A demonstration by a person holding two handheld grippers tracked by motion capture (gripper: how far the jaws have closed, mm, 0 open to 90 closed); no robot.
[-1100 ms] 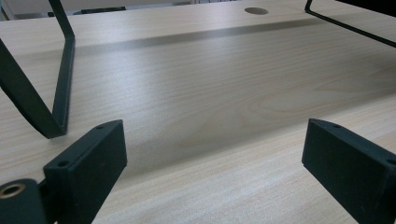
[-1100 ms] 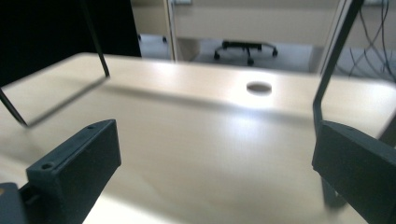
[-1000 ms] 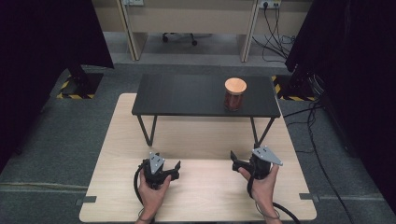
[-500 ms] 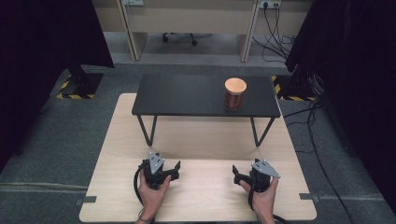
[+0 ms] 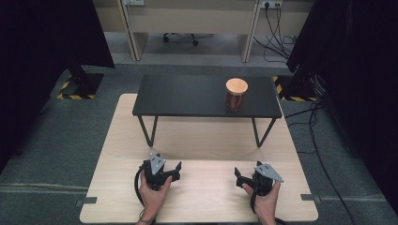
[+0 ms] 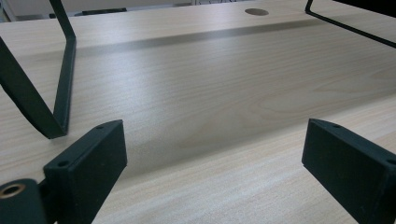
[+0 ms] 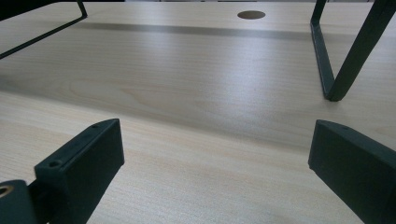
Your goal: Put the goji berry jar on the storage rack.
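In the high view, the left tongs (image 5: pixel 174 169) and the right tongs (image 5: pixel 240 177) rest low on the light wooden desk (image 5: pixel 206 140), each held in one hand, near the person's edge. Both are open and hold nothing. The thing nearest to them is the jar (image 5: pixel 235 95), a brown glass jar with a round wooden lid. It stands upright on the small black table (image 5: pixel 187 96), toward its right end, well apart from both tongs. The jar is untouched and its lid is on, so I judge that the work has not begun: the reach, the grip and everything after are still to do. The right tongs are on the jar's side, though not much nearer.

In the left gripper view, the jaws stand wide apart with only bare wood between them. One black leg (image 6: pixel 56 93) of the small table rises at the left, and a round hole (image 6: pixel 256 11) in the desk shows far behind.

In the right gripper view, the jaws are also wide apart and empty. A black leg (image 7: pixel 343 56) stands at the right, and the hole (image 7: pixel 251 14) is at the top.

Nothing lies on the desk between the tongs and the table. But the jar is on a raised surface, so the tongs must go up over the table's front edge. On the floor beyond are cables (image 5: pixel 281 23) and yellow-black marked plates (image 5: pixel 77 86), far from the work.
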